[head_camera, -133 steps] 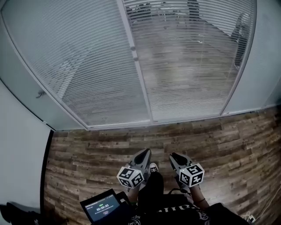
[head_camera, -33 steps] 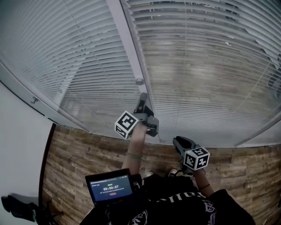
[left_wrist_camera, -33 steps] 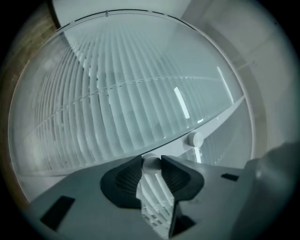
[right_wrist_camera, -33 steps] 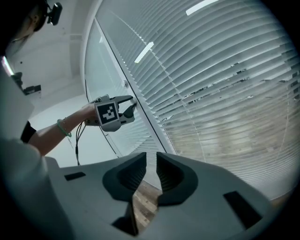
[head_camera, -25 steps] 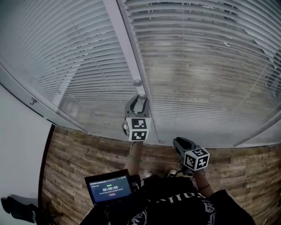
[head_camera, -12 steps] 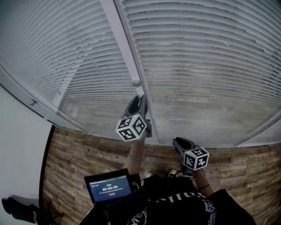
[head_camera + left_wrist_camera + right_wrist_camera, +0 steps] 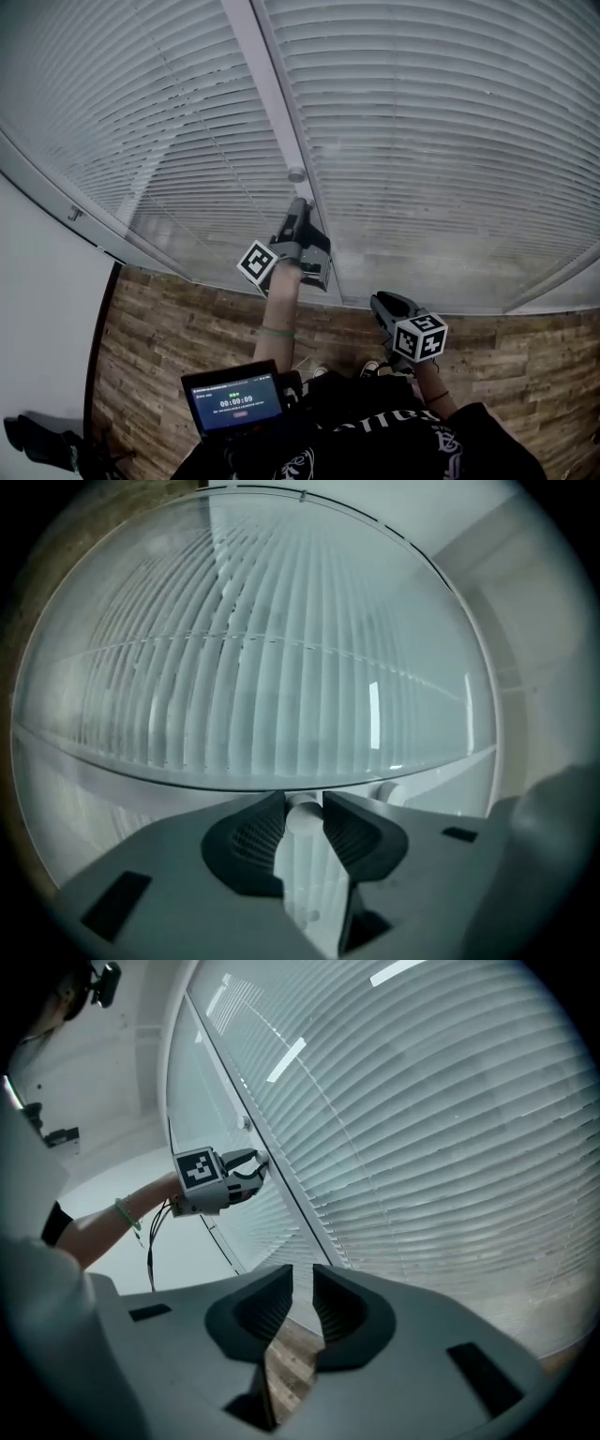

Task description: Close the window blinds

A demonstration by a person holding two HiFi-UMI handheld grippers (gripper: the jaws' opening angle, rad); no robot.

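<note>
Grasps a small white knob [image 7: 302,816] on the frame post [image 7: 267,94] with the left claw [image 7: 302,801], having just narrowed its jaws onto it. Finds the window blinds [image 7: 441,122] behind glass on both sides of that post, in 2 panes. Holds the right claw [image 7: 302,1269] released and empty, low near the glass, over the wooden floor [image 7: 159,319].

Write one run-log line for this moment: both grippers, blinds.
left gripper: shut on knob | right gripper: open, empty | blinds: slats mostly closed
</note>
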